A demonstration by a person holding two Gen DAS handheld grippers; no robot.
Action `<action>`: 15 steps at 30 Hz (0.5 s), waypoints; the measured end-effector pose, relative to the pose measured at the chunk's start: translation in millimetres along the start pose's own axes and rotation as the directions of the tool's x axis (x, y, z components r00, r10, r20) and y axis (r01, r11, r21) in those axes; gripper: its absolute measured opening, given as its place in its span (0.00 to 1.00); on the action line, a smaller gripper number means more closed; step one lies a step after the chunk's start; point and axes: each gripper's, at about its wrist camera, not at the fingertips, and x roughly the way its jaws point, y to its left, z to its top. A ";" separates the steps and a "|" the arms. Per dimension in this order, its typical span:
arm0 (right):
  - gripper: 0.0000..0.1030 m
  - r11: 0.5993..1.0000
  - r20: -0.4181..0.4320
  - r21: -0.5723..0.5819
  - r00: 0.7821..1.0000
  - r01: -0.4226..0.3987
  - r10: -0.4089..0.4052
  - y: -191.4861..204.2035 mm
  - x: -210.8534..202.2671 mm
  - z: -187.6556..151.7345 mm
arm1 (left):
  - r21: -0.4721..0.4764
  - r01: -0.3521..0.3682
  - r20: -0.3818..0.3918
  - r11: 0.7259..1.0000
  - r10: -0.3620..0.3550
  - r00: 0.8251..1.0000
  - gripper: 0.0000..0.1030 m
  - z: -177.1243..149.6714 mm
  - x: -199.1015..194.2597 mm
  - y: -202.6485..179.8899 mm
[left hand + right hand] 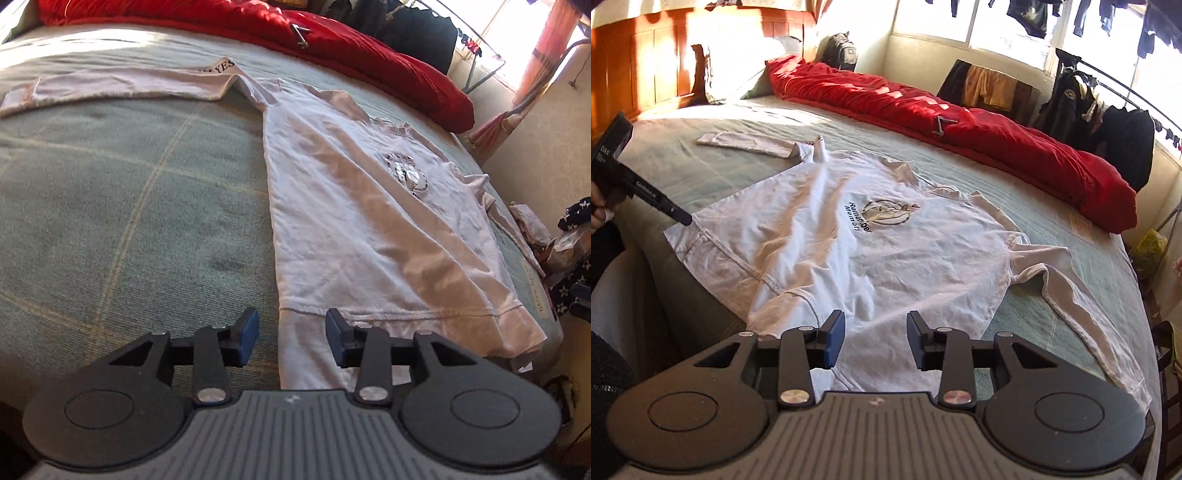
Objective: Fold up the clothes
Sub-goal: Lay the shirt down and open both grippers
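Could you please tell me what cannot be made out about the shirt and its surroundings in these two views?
- Sleeve print, left wrist view: only "YES" reads; a fold hides the rest.
- Chest emblem, left wrist view: blurred and foreshortened; its wording is unreadable there.
- White shirt hem, right wrist view: the right gripper body covers its near edge.
- Left gripper, right wrist view: seen side-on; its opening is unclear there.

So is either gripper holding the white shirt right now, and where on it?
Nothing is held. The left gripper hangs open at the white shirt's hem corner; the right gripper is open above the hem.
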 end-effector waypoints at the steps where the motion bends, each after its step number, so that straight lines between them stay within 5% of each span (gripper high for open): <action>1: 0.40 1.000 0.006 0.031 1.000 0.000 -0.001 -4.5 1.5 -1.6 | -0.015 0.016 -0.010 1.000 -0.017 1.000 0.39 -1.5 4.5 0.8; 5: 0.40 0.994 0.023 0.105 1.000 0.007 -0.009 -15.1 7.1 -6.3 | -0.025 0.017 -0.012 1.000 -0.018 1.000 0.35 -3.7 9.3 -3.8; 7: 0.40 0.991 0.034 0.130 0.999 0.009 -0.014 -18.4 8.1 -7.8 | -0.020 0.008 -0.011 1.000 -0.009 1.000 0.04 -5.0 7.4 -6.6; 15: 0.42 0.929 0.014 0.369 1.000 -0.005 0.000 -57.8 18.1 -21.3 | -0.039 0.015 0.077 0.999 -0.012 0.997 0.00 -0.6 -26.9 -3.7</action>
